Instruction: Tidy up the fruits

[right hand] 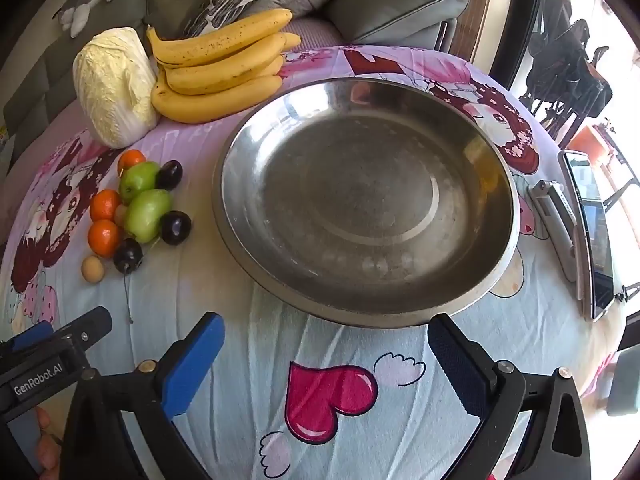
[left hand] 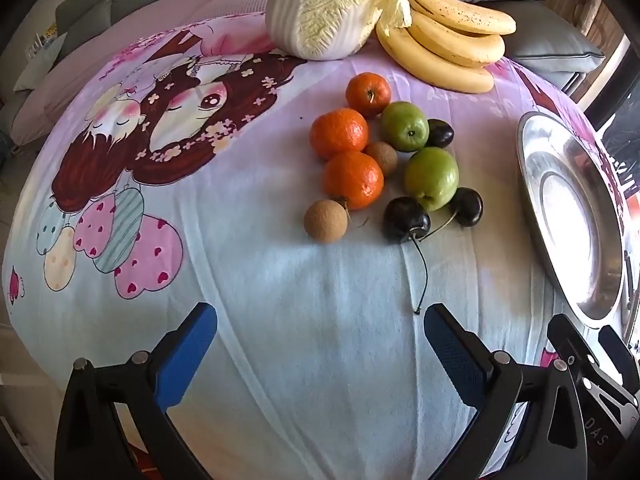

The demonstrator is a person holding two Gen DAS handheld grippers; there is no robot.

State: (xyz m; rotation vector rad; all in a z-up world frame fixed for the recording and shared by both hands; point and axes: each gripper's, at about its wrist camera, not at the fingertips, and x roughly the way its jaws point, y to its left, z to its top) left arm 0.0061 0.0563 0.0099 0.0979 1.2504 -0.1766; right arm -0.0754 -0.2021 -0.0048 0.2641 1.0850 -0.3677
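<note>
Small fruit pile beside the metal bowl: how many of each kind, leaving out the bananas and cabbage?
Oranges: 3
Green fruits: 2
Dark cherries: 3
Brown longans: 2
Total: 10
All lie on the cloth; none are in the metal bowl.

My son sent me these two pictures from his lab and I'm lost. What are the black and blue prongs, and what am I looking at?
The prongs are two hand-held grippers, each with a wide-angle camera looking along its fingers. One picture is from the left gripper, the other from the right gripper. Both are open and hold nothing. On the cartoon cloth lie small fruits: oranges, green fruits, dark cherries and brown round ones. Behind are bananas and a cabbage. The metal bowl is empty, with a phone beyond it.
</note>
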